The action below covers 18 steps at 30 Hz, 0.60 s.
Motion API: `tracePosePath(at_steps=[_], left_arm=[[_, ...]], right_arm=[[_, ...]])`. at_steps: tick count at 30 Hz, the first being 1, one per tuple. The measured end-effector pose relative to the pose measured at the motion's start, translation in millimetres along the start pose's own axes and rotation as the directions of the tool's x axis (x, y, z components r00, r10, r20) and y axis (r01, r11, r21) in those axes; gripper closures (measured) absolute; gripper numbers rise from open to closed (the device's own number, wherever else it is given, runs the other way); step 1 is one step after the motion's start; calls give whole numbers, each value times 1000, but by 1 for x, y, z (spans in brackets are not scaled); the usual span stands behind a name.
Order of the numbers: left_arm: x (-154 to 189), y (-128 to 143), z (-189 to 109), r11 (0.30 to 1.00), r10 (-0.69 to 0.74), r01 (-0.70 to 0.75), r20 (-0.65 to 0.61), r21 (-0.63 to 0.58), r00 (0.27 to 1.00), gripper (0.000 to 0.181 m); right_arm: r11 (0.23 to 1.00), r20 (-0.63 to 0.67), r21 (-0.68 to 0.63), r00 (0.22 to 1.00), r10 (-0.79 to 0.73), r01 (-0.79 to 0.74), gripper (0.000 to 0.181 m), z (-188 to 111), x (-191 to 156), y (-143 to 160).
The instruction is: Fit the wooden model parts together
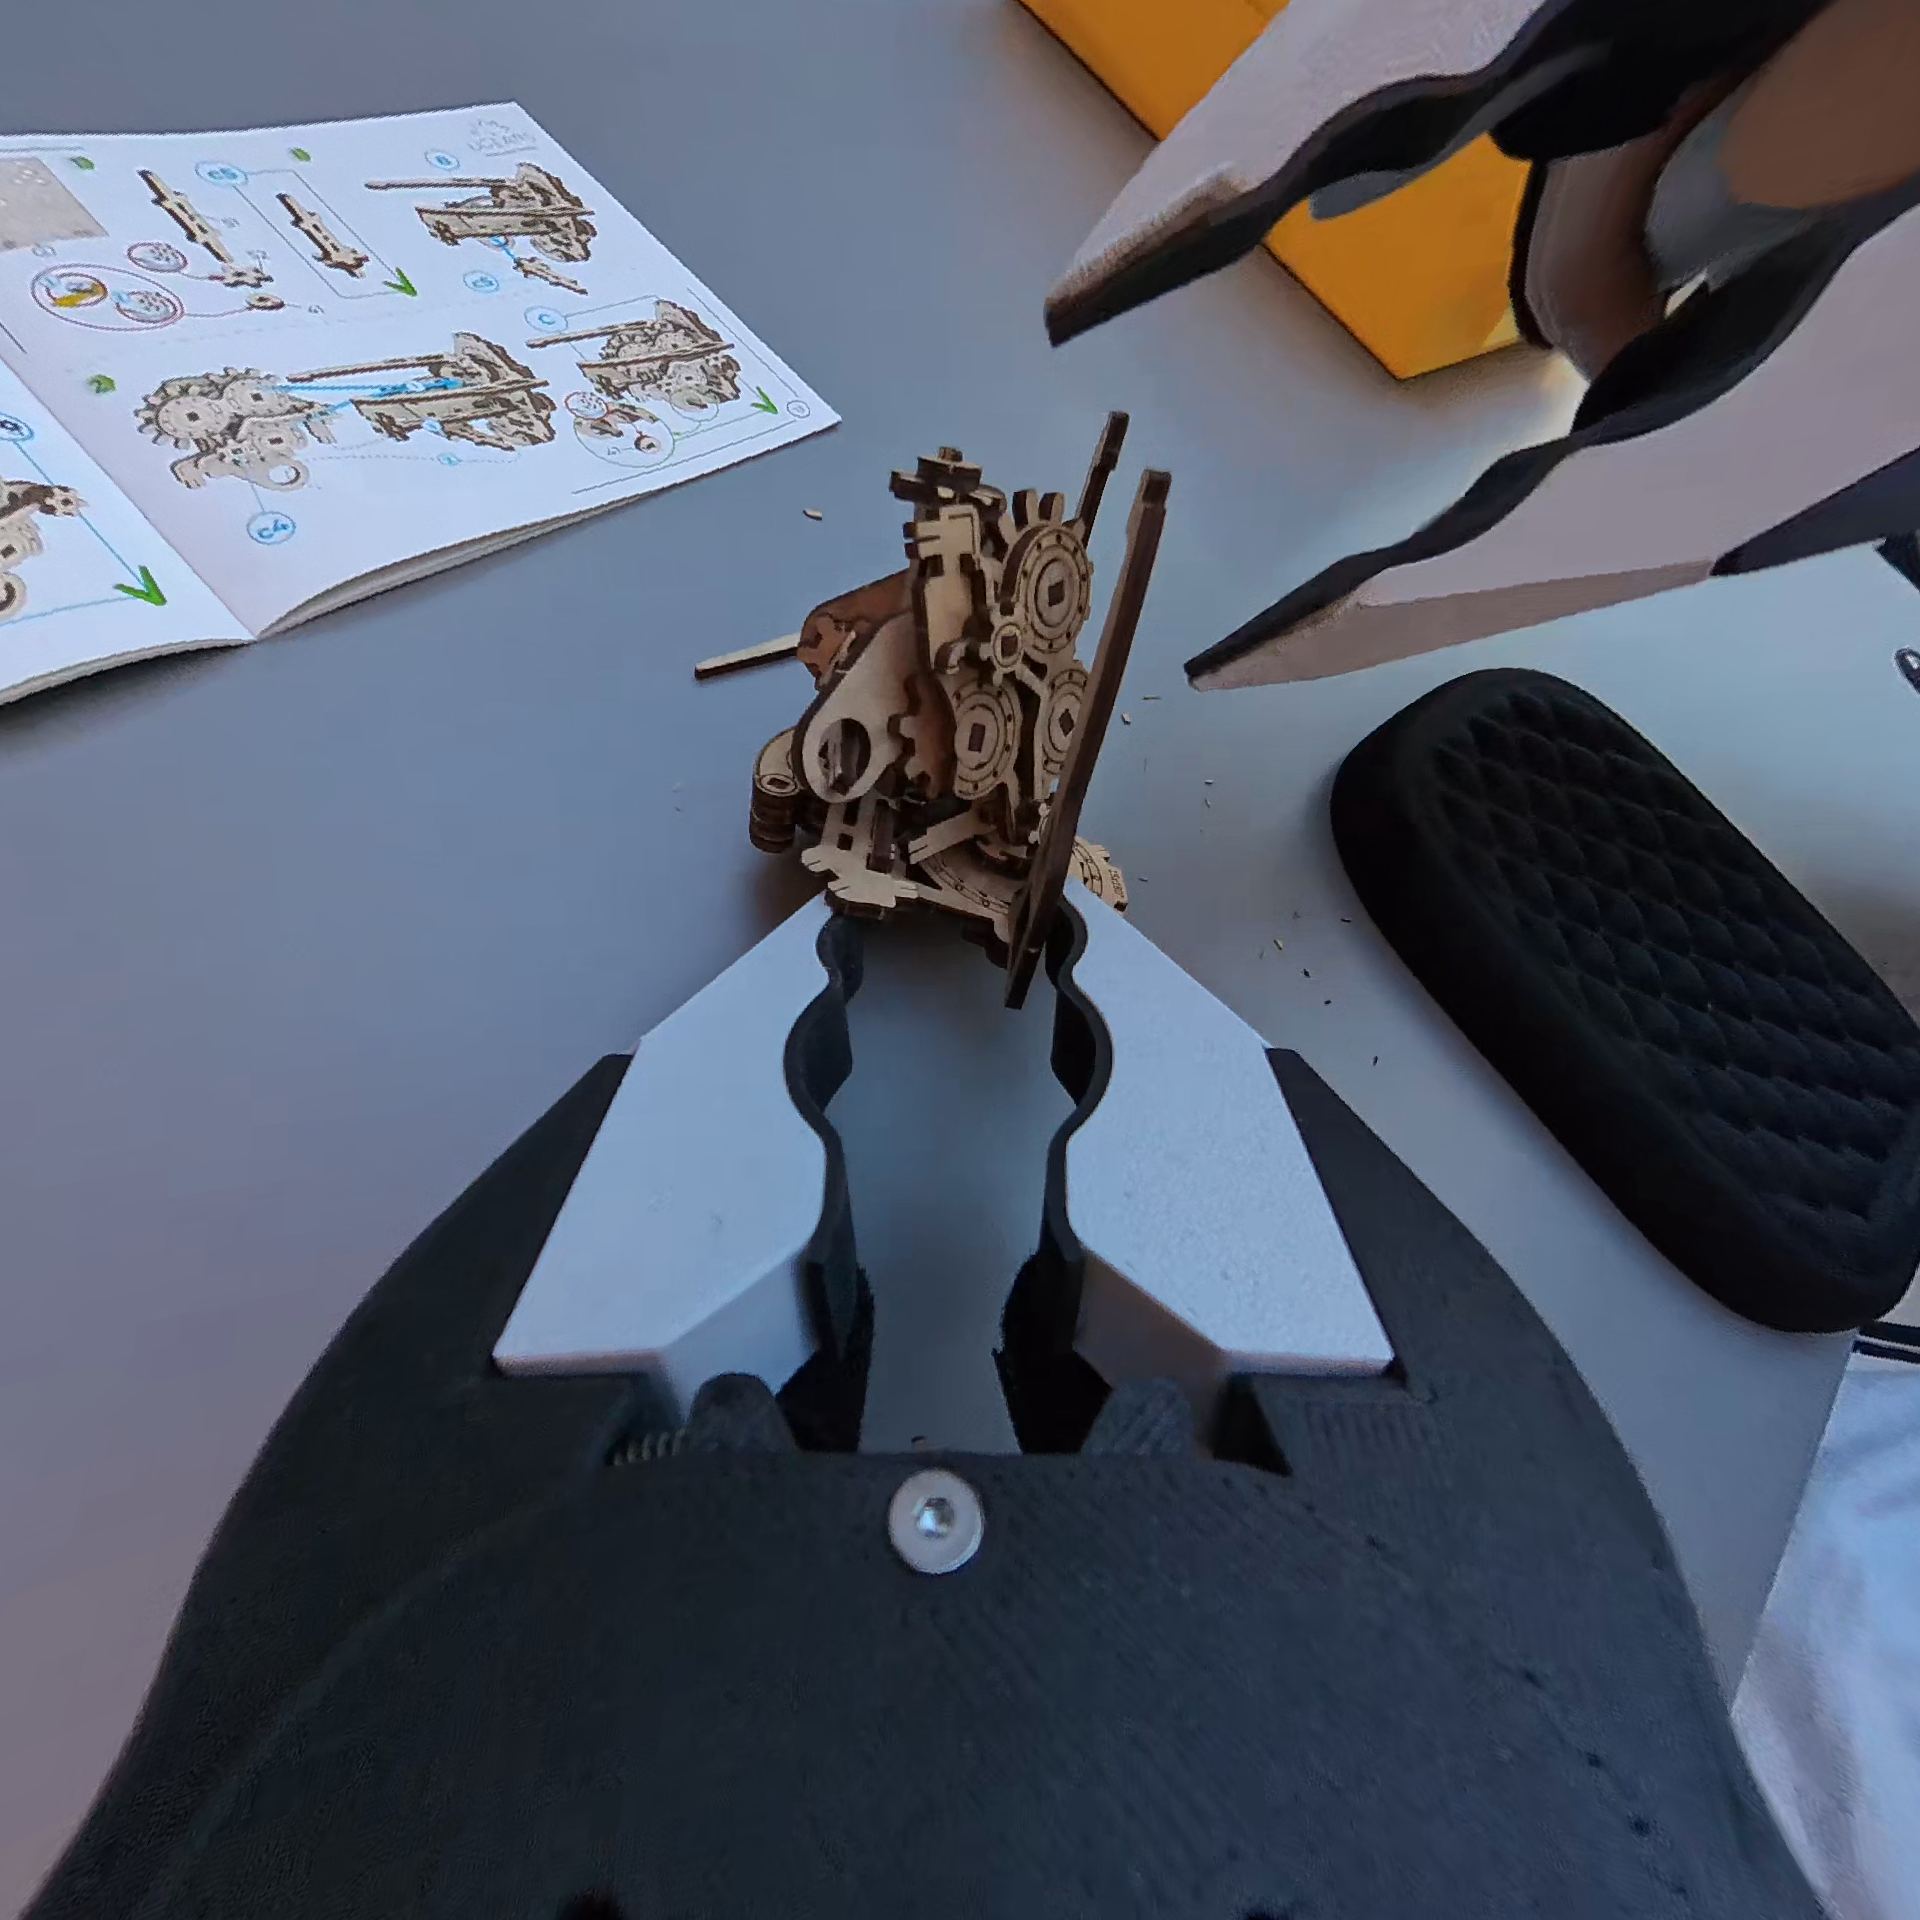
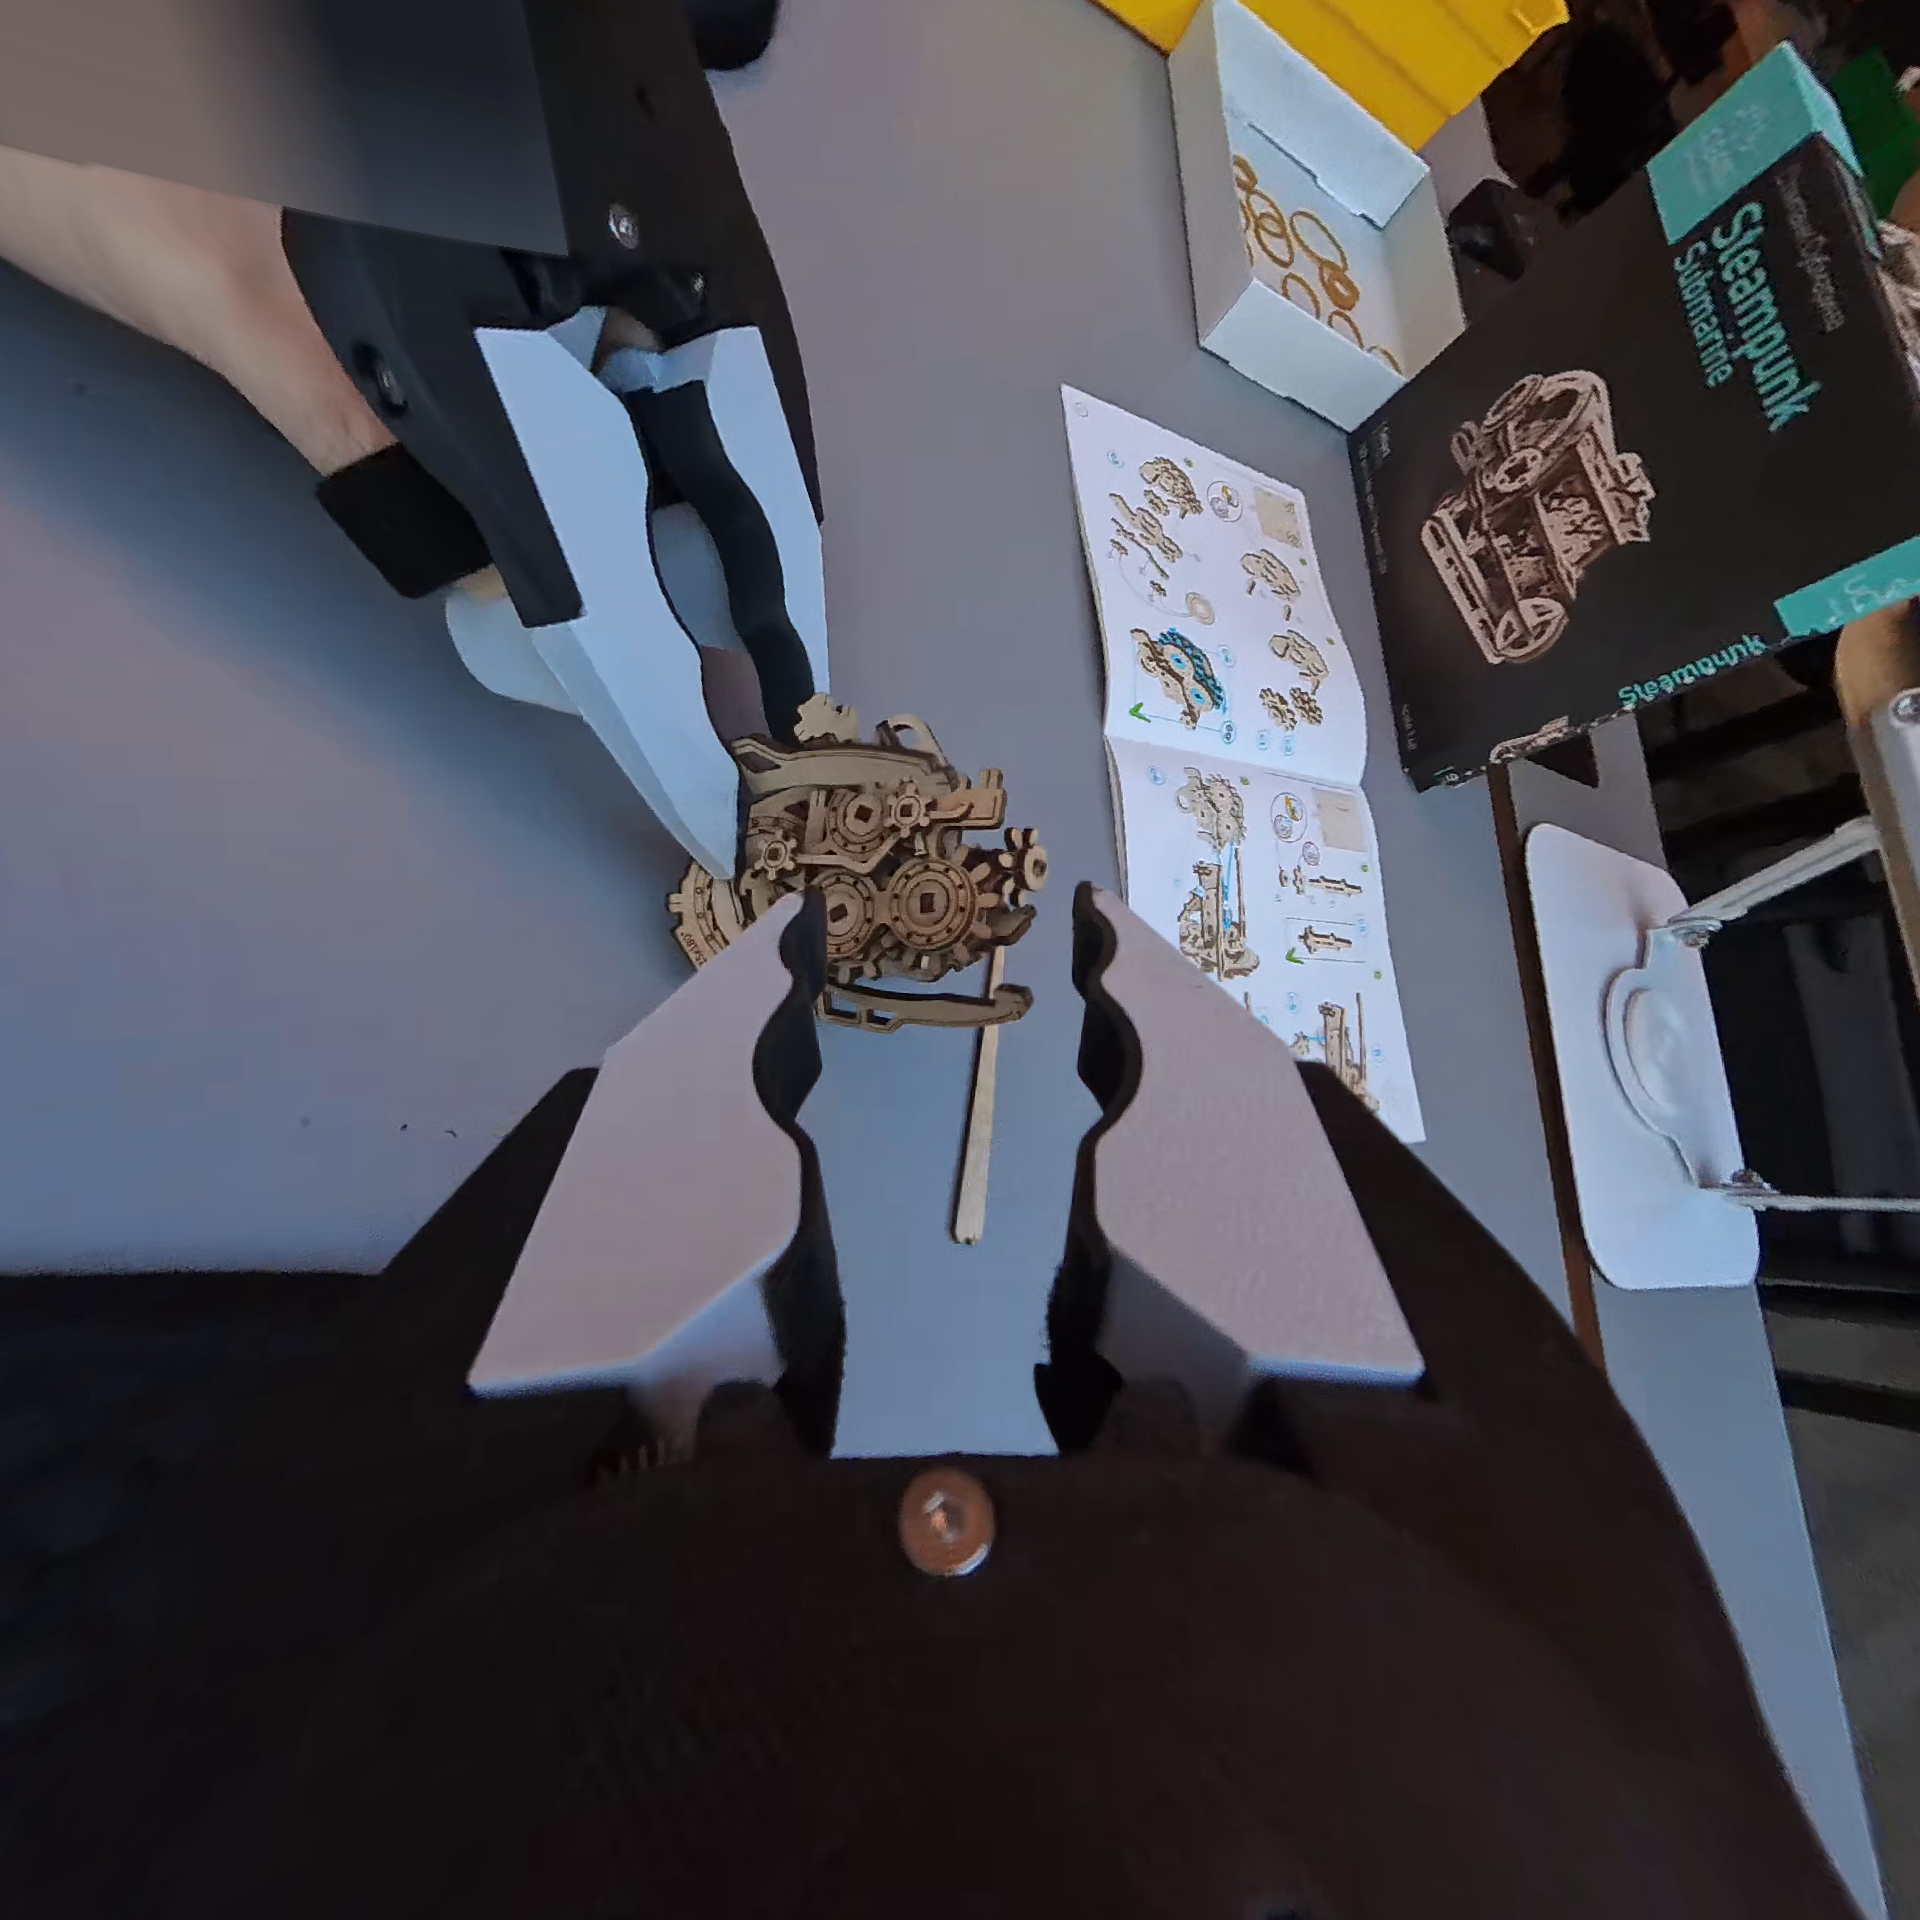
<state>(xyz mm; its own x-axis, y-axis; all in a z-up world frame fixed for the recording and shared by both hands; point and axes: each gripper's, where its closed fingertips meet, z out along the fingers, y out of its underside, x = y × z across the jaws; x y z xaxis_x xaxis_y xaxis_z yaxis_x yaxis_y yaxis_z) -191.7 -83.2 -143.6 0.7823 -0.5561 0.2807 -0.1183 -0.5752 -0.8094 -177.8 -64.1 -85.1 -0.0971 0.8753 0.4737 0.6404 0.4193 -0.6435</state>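
The wooden gear model (image 1: 966,707) stands tilted on the grey table (image 1: 416,935). My left gripper (image 1: 951,920) is shut on the model's near base, with a dark side plate (image 1: 1091,727) by the right finger. In the right wrist view the model (image 2: 894,883) lies just beyond my right gripper (image 2: 940,914), which is open and empty, its tips on either side of the model's near edge. A thin wooden stick (image 2: 977,1122) sticks out of the model between the right fingers. The left gripper (image 2: 758,779) reaches in from the upper left. The right gripper (image 1: 1122,499) shows open at the upper right.
An open instruction booklet (image 1: 364,343) lies left of the model, and also shows in the right wrist view (image 2: 1236,748). A black kit box (image 2: 1642,447), a small white box of rings (image 2: 1299,208) and a yellow box (image 1: 1382,260) stand behind. A black padded rest (image 1: 1621,987) lies at the table's right edge. From either gripper's tips it is about 10 cm to the thin wooden stick (image 2: 977,1122).
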Motion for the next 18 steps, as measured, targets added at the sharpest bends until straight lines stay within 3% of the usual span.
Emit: tracePosePath(at_steps=[6,10,14,18], left_arm=[[5,1,0,996,92,-92,33,-4,995,148],[8,2,1,993,118,-118,19,-11,993,148],[10,2,1,993,115,-115,2,-15,993,148],[10,3,2,994,110,-110,-6,-16,994,148]], right_arm=[[998,272,-29,961,-51,61,131,-4,-6,-7],[961,316,-86,922,-223,262,116,-1,-8,0],[872,346,-129,846,-407,472,106,7,-18,13],[797,341,-116,777,-529,593,111,13,-22,19]])
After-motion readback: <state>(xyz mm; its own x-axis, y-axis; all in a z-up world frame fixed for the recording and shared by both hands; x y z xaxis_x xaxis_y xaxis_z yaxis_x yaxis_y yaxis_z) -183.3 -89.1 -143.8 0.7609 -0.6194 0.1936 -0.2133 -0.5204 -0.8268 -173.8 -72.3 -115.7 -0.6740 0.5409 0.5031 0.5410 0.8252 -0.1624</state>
